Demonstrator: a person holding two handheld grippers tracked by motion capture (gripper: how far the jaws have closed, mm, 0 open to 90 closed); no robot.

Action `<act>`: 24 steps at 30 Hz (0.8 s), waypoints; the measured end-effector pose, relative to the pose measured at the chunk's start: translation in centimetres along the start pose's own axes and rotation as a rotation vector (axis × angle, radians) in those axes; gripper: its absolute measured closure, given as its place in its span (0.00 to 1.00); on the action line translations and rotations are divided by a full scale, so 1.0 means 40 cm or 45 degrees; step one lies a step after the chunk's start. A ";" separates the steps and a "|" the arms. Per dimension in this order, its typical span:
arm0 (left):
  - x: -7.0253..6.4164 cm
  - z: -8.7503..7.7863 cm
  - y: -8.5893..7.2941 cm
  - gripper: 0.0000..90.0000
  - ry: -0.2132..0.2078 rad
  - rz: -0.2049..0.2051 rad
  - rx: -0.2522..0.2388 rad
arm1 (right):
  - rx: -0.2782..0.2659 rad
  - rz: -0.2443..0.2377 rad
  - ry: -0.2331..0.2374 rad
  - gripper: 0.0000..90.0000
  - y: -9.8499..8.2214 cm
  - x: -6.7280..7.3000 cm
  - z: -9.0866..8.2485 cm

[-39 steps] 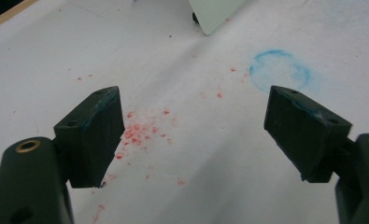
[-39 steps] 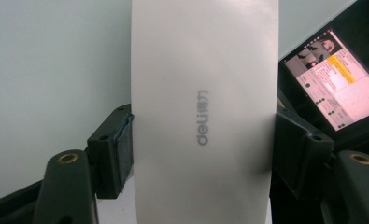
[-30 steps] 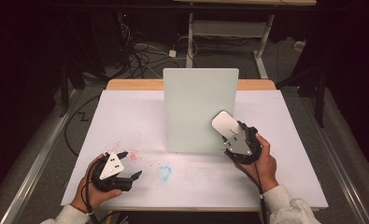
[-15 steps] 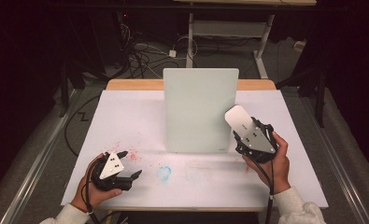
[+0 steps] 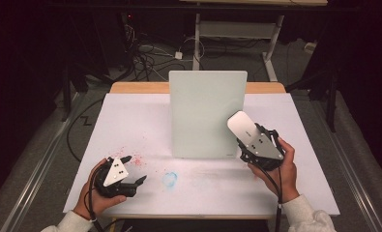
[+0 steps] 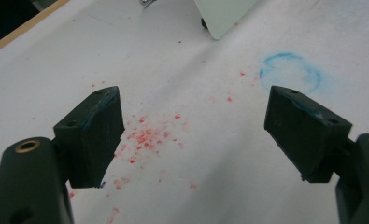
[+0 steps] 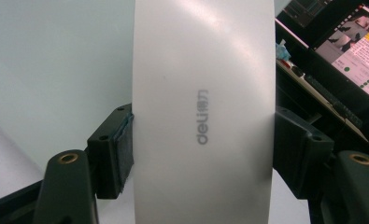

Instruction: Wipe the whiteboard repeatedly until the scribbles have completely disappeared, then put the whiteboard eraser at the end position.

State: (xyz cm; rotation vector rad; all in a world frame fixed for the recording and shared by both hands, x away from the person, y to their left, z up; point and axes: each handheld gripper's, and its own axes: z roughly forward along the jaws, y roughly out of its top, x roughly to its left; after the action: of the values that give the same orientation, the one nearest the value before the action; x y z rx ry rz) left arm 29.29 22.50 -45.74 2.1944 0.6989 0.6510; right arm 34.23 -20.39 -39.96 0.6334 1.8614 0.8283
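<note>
At about seven o'clock on the white table cover (image 5: 145, 116), the left gripper (image 5: 133, 170) rests low with its jaws spread wide and nothing between them; under it lie red crumbs (image 6: 147, 135), and a blue ring mark (image 6: 289, 74) sits toward its one o'clock. At the centre stands the whiteboard (image 5: 203, 111), upright. At about four o'clock the right gripper (image 5: 249, 140) clamps a white eraser (image 7: 203, 112) by its long sides, lifted against the board's lower right corner. The risks, as a judgement: the eraser's smooth shell could slide out of the pads if pushed hard, and a sideways wipe could tip or shove the freestanding board, since the idle left gripper does not brace it.
</note>
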 end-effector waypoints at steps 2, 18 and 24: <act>-0.002 -0.001 0.000 0.21 -0.003 0.002 0.002 | -0.005 0.004 0.014 0.35 0.002 0.006 0.000; -0.004 -0.003 0.002 0.21 0.012 0.006 0.004 | -0.031 0.000 0.117 0.35 0.023 0.035 -0.009; -0.012 -0.003 0.003 0.21 0.014 0.018 0.009 | -0.030 -0.014 0.196 0.35 0.026 0.044 -0.014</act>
State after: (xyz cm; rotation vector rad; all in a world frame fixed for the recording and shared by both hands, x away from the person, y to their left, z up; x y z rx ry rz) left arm 28.91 22.17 -45.69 2.2057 0.6928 0.6697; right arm 33.08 -18.59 -39.96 0.5576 1.9882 0.9126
